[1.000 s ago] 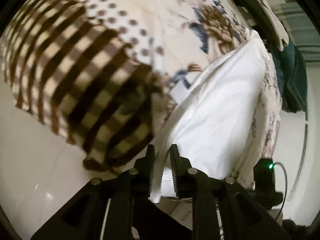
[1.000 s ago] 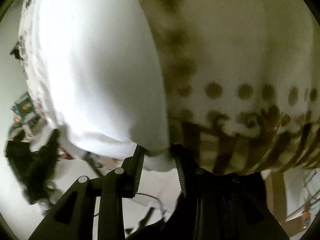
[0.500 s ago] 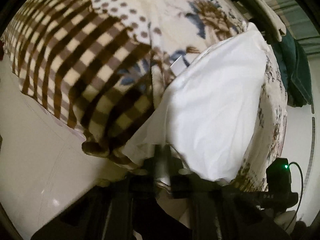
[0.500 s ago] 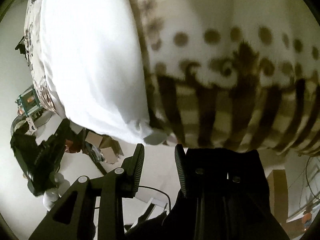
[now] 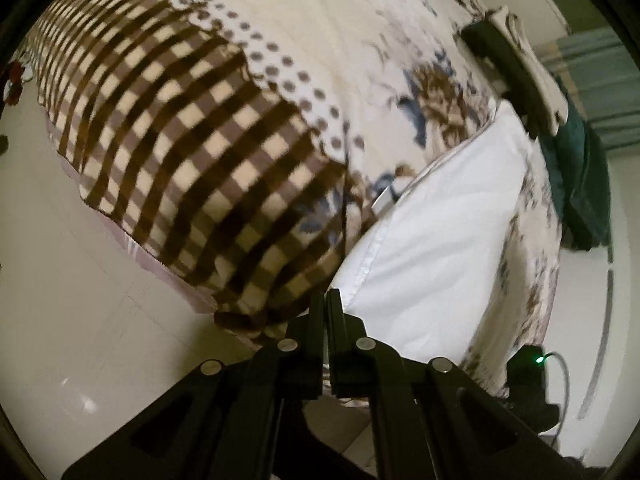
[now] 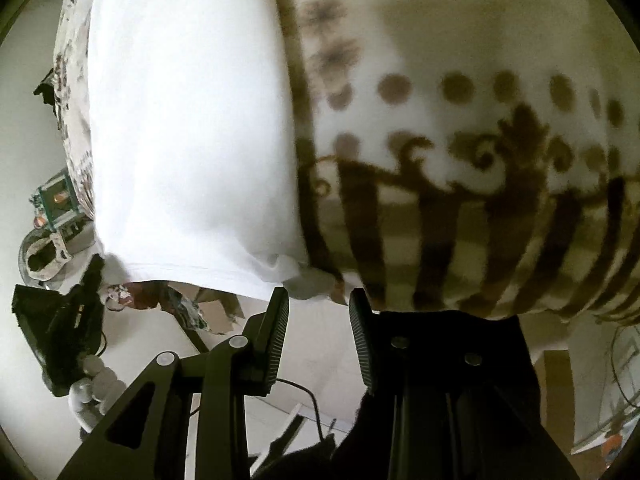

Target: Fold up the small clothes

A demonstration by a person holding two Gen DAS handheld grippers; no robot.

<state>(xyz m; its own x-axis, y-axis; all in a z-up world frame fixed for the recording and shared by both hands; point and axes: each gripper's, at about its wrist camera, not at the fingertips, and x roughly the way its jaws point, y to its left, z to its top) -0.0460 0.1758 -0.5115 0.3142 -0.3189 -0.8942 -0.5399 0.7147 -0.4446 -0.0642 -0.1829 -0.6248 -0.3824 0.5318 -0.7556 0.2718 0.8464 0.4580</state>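
Observation:
A white garment [image 5: 440, 248] lies spread on a bed, next to a brown checked blanket [image 5: 192, 168]. My left gripper [image 5: 327, 300] is shut at the garment's near corner by the bed edge; whether cloth is pinched between its jaws is not visible. In the right wrist view the white garment [image 6: 188, 128] fills the upper left. My right gripper [image 6: 318, 300] is open and empty, just below the garment's near corner at the bed edge.
The blanket shows in the right view [image 6: 460, 184] with dots and stripes. A floral bedsheet [image 5: 400, 40] covers the bed. Dark green cloth [image 5: 584, 184] lies at the far right. Pale floor [image 5: 60, 300] is below the bed; clutter [image 6: 56, 312] sits on it.
My left gripper closed from slightly open and pulled back from the garment's corner to the bed edge. My right gripper let go of the garment corner, opened wider and backed off slightly.

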